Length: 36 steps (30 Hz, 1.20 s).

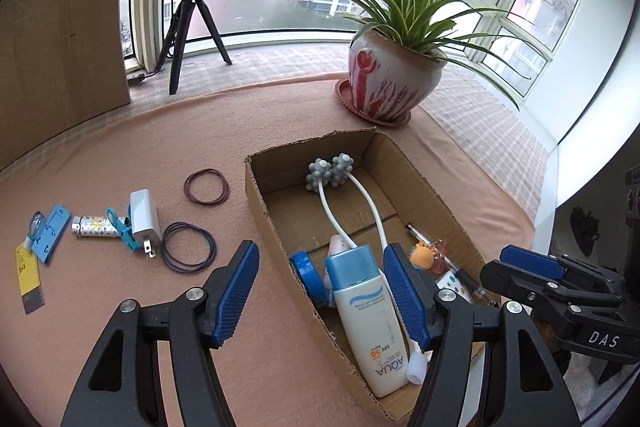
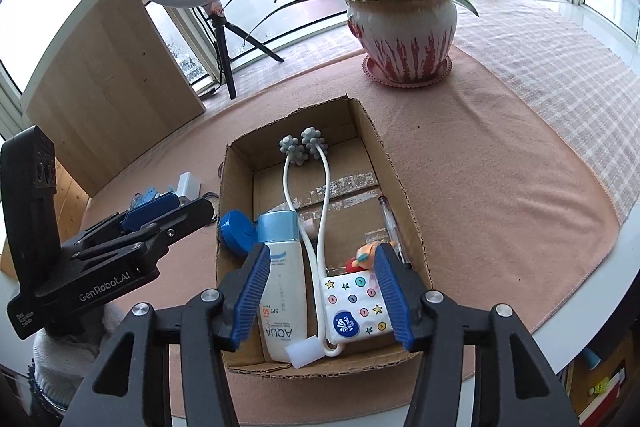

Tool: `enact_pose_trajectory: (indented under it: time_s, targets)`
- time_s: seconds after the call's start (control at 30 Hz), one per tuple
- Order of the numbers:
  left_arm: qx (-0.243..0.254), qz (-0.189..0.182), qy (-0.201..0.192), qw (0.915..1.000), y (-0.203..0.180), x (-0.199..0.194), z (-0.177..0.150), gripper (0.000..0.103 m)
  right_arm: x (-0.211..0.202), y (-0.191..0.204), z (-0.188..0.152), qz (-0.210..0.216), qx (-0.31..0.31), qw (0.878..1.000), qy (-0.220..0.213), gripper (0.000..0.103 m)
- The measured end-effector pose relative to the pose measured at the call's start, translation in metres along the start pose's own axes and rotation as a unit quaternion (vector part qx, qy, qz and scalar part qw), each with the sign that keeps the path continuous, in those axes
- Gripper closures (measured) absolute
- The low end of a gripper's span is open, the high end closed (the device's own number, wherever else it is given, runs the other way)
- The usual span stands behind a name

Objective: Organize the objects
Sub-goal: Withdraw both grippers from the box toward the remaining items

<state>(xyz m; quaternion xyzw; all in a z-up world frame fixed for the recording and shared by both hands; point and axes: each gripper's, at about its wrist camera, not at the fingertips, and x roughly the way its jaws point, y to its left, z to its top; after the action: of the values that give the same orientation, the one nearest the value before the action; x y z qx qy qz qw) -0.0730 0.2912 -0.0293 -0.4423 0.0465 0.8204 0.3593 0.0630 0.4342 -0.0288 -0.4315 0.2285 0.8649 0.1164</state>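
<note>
A cardboard box (image 1: 256,187) (image 2: 234,179) on the pink cloth holds a white AQUA sunscreen bottle (image 1: 366,323) (image 2: 282,287), a white massager with grey knobbly balls (image 1: 330,173) (image 2: 304,147), a blue round lid (image 1: 310,277) (image 2: 236,229), a tissue pack (image 2: 356,307), a pen (image 2: 390,223) and a small orange toy (image 1: 424,253). My left gripper (image 1: 320,291) is open and empty above the box's near left edge. My right gripper (image 2: 318,295) is open and empty above the box's near end. Left of the box lie a white charger (image 1: 144,215), two hair-tie bundles (image 1: 206,185), a blue clip (image 1: 124,227), a silver lighter (image 1: 90,227) and a blue card (image 1: 50,233).
A potted spider plant (image 1: 394,79) (image 2: 402,35) stands behind the box. A ring light on a tripod (image 1: 192,27) (image 2: 218,27) stands at the window. A wooden panel (image 1: 60,27) rises at the left. The table edge (image 2: 580,287) curves at the right.
</note>
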Motion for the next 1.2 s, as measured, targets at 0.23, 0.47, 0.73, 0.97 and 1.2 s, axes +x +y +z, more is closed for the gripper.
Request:
enact_pose_trajectory:
  time_s: [0.23, 0.47, 0.73, 0.97, 1.2]
  targets:
    - [-0.013, 0.012, -0.006, 0.9998, 0.018, -0.014, -0.004, 0.035, 0.005, 0.01, 0.002, 0.009, -0.002, 1.0, 0.003, 0.051]
    - [-0.031, 0.027, -0.005, 0.9991, 0.042, -0.025, -0.015, 0.035, 0.01, 0.028, -0.001, 0.024, -0.016, 1.0, 0.012, 0.051]
    - [-0.073, 0.054, 0.003, 0.9959, 0.093, -0.039, -0.038, 0.035, 0.022, 0.059, -0.008, 0.043, -0.039, 0.998, 0.03, 0.051]
    - [-0.119, 0.083, 0.008, 0.9894, 0.147, -0.051, -0.062, 0.035, 0.036, 0.094, -0.011, 0.057, -0.075, 0.995, 0.045, 0.051]
    - [-0.152, 0.11, 0.012, 0.9822, 0.19, -0.061, -0.082, 0.035, 0.062, 0.131, -0.008, 0.069, -0.112, 0.989, 0.065, 0.051]
